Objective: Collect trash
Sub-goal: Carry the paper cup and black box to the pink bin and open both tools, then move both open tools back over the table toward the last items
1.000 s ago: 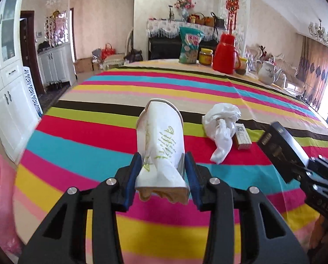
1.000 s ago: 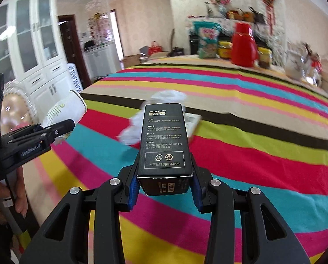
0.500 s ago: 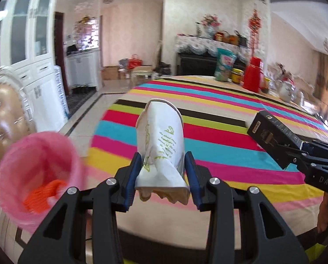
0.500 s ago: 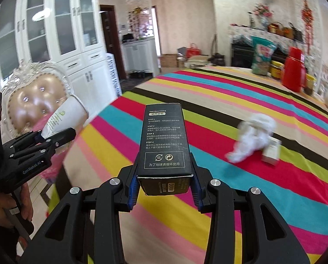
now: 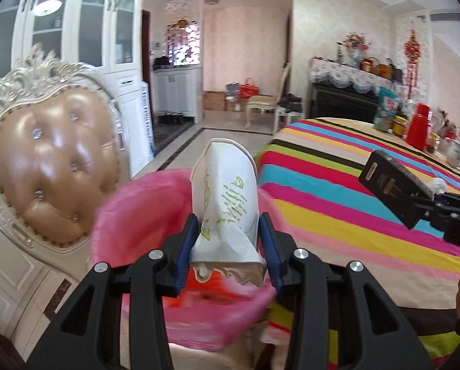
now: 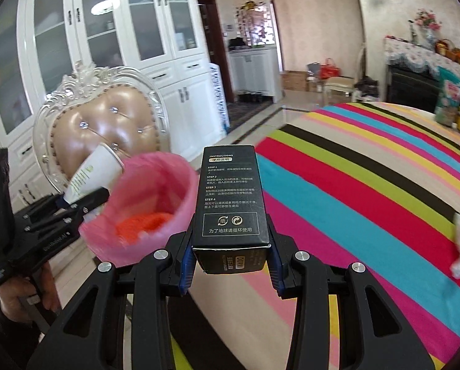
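Right wrist view: the left gripper point(image 6: 84, 195), clamped on the paper cup point(image 6: 95, 175), sits at the pink trash bag's point(image 6: 168, 169) left rim, nearer than the right gripper point(image 6: 231, 259), which grips the black box point(image 6: 231, 197) lengthwise just right of it.

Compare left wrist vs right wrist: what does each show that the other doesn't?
Only left wrist: red thermos at the table's far end.

Only right wrist: the orange trash plainly inside the pink bin.

Both: paper cup clamped in the left tongs, black box clamped in the right tongs, the padded chair, striped tablecloth.
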`<state>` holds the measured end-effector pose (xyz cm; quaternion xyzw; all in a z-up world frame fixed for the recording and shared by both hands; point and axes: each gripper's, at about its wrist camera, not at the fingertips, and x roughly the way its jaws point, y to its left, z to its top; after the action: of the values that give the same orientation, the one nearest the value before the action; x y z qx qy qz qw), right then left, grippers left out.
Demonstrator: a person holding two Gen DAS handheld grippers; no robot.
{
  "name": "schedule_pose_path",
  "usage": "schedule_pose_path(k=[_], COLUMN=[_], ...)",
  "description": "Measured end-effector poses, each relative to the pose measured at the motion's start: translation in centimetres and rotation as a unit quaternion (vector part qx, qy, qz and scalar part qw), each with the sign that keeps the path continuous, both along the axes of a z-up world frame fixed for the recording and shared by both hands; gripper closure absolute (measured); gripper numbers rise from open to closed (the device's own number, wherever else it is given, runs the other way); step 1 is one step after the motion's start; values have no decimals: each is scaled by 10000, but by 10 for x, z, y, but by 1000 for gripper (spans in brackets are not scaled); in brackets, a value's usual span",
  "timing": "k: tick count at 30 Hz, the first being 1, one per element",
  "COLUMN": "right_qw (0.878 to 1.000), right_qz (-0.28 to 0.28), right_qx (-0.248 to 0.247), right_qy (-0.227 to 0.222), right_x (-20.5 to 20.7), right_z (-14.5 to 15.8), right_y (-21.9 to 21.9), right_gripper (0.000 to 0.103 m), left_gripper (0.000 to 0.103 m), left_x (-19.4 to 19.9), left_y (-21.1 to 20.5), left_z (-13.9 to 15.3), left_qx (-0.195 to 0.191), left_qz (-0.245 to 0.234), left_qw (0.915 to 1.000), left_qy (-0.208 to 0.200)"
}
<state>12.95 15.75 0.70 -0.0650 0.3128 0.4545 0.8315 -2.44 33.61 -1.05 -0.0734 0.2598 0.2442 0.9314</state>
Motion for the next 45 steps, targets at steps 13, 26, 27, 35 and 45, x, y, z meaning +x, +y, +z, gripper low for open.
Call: schedule_pose_path(k=[13,26,27,35,45], right_qw=[9970,9947,9950,9974,9979], right_qz=[707,964,933,713,-542], right_qx=[-9,57,84,69,82], right_qy=[325,343,342,-88,-341], right_x=[-2,3,5,-2,21], right_z=[-13,-17,-16,-1,8], right_y=[99,147,146,98,-36], right_gripper=[65,51,41,41,33], left_gripper=[62,54,47,25,5], left_x=[0,5,3,-13,35], left_y=[80,98,97,84,-12], left_z=[-19,-22,-22,-6,19], left_qx=[-333,-357,-333,-196,284], left_qz=[434,549,614,817,-57], left_qw=[9984,9978,9975,9962,9980], left_qy=[121,105,102,-248,-566])
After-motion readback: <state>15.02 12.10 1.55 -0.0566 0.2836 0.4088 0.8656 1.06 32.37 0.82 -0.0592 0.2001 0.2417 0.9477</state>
